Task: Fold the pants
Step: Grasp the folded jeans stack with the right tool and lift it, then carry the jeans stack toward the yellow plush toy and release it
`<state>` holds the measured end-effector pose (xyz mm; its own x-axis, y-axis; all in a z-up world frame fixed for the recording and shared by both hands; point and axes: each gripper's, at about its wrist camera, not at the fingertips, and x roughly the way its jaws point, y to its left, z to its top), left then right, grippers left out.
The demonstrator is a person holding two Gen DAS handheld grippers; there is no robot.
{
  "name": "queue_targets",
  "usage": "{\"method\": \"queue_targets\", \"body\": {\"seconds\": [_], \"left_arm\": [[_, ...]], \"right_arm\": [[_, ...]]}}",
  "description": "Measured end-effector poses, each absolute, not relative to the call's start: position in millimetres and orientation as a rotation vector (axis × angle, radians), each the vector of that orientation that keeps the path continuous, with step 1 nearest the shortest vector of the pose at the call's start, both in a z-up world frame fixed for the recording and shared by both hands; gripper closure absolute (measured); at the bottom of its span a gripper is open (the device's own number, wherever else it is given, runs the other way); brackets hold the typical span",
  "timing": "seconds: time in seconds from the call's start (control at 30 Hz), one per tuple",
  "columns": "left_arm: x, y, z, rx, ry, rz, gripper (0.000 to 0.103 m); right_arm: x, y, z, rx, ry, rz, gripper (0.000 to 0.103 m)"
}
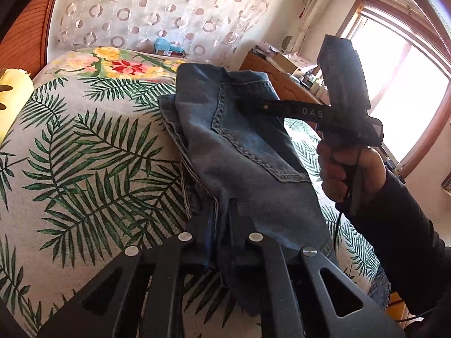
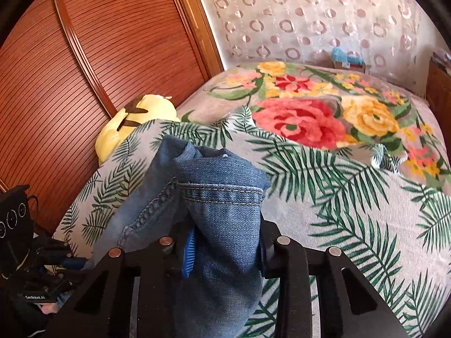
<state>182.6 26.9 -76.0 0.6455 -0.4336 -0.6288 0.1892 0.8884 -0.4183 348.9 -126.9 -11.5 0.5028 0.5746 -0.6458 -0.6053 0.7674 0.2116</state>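
Note:
The blue denim pants [image 1: 248, 152] are lifted in a bunch over the bed, a back pocket facing the left wrist view. My left gripper [image 1: 221, 225] is shut on a thin edge of the denim near the bottom of that view. In the right wrist view the pants [image 2: 220, 205] fill the gap of my right gripper [image 2: 224, 242], whose pads press a thick folded hem. The right gripper [image 1: 265, 107] also shows in the left wrist view, held by a person's hand [image 1: 346, 169], its fingers reaching into the cloth from the right.
A palm-leaf bedspread [image 2: 352, 211] covers the bed, with a floral blanket [image 2: 310, 118] farther back. A yellow plush toy [image 2: 135, 121] lies by the wooden wardrobe [image 2: 84, 56]. A cluttered wooden desk [image 1: 279, 76] and a bright window [image 1: 400, 90] stand to the right.

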Motion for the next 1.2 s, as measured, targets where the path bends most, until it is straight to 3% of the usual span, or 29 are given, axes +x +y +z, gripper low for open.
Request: {"method": "queue_targets", "body": {"seconds": [0.5,1.2], "left_arm": [[174,127,-54,-0.288,0.741,-0.176,0.095],[212,206,-57,-0.206,0.772,-0.117,0.095]], "right_arm": [[363,-26,9,-0.045,0.681,0.817,0.072],[433,73,-24,0.004,0.688,0.786,0.072]]}}
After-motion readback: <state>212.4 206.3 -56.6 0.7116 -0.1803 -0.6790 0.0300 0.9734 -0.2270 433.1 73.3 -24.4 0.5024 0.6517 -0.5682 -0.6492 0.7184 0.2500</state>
